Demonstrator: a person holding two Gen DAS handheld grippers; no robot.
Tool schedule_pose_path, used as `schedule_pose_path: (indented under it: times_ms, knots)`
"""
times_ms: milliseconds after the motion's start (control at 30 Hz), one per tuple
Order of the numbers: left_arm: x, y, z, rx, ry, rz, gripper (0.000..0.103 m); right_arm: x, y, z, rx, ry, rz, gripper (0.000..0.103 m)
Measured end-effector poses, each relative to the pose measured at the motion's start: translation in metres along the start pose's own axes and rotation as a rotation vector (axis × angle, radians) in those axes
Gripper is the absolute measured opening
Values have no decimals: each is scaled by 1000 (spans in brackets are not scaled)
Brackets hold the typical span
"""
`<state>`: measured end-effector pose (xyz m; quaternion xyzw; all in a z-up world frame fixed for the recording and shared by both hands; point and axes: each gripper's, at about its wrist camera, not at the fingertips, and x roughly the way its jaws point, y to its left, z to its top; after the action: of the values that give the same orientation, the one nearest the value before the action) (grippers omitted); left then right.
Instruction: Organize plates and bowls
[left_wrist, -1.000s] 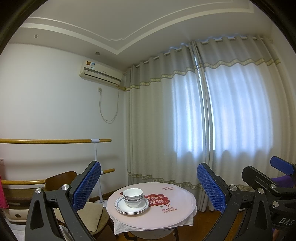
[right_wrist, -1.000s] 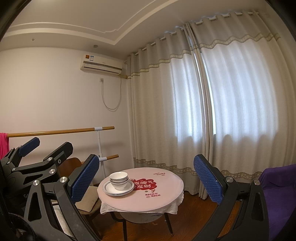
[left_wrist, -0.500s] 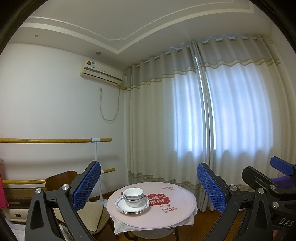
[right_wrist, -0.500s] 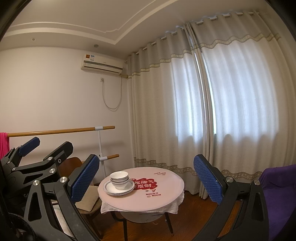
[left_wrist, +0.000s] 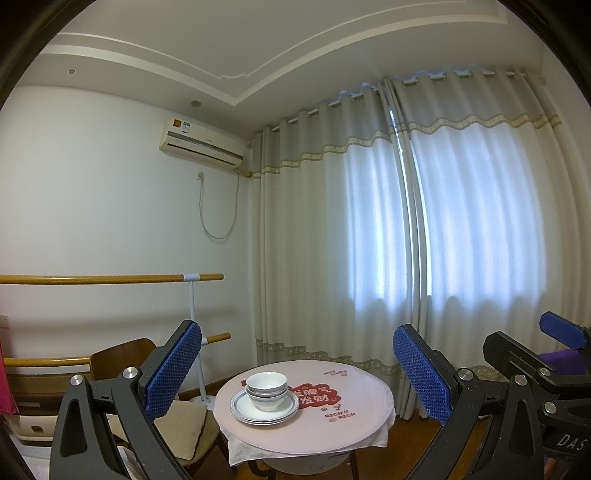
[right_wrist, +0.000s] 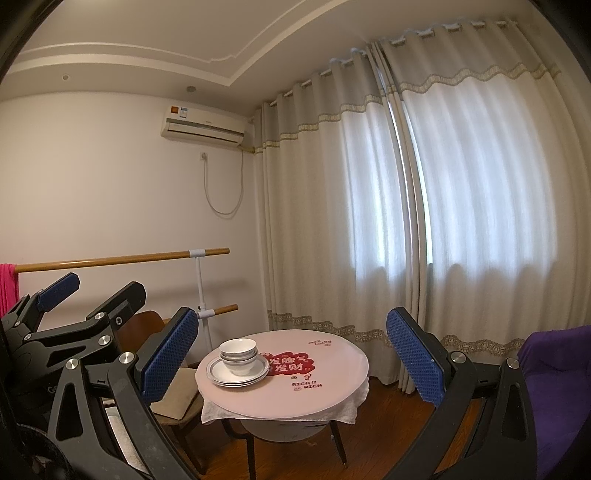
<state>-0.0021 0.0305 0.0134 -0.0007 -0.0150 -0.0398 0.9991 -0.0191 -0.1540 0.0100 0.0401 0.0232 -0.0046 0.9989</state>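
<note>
Stacked white bowls (left_wrist: 266, 387) sit on a stack of grey-rimmed plates (left_wrist: 264, 407) at the left side of a small round pink table (left_wrist: 332, 428), a good distance ahead of both grippers. My left gripper (left_wrist: 296, 330) is open and holds nothing. My right gripper (right_wrist: 291, 315) is also open and holds nothing. In the right wrist view the bowls (right_wrist: 238, 352) and plates (right_wrist: 238, 372) stand at the left part of the table (right_wrist: 325, 376). The left gripper (right_wrist: 92, 291) shows there at the left, and the right gripper (left_wrist: 535, 339) shows at the right edge of the left wrist view.
A wooden chair with a cushion (left_wrist: 184, 421) stands left of the table. A wooden wall barre (left_wrist: 110, 278) runs behind it. Long curtains (left_wrist: 443, 240) hang behind the table. A purple sofa (right_wrist: 554, 387) is at the right. A white cloth hangs under the tabletop.
Almost nothing differs; both views have drifted very slightly and the table sits marginally higher in frame. Both grippers stay open.
</note>
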Motion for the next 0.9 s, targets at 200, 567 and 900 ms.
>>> schedule_pose_path:
  times_ms: [200,567,900]
  knots:
    - [0,0,0,-1,0,1,102,1,0,-1,0,0,0,103]
    - [0,0,0,-1,0,0,102,1,-1,-1,1,0,1,103]
    - [0,0,0,0,1,0,102,1,-1,0,1,0,1,103]
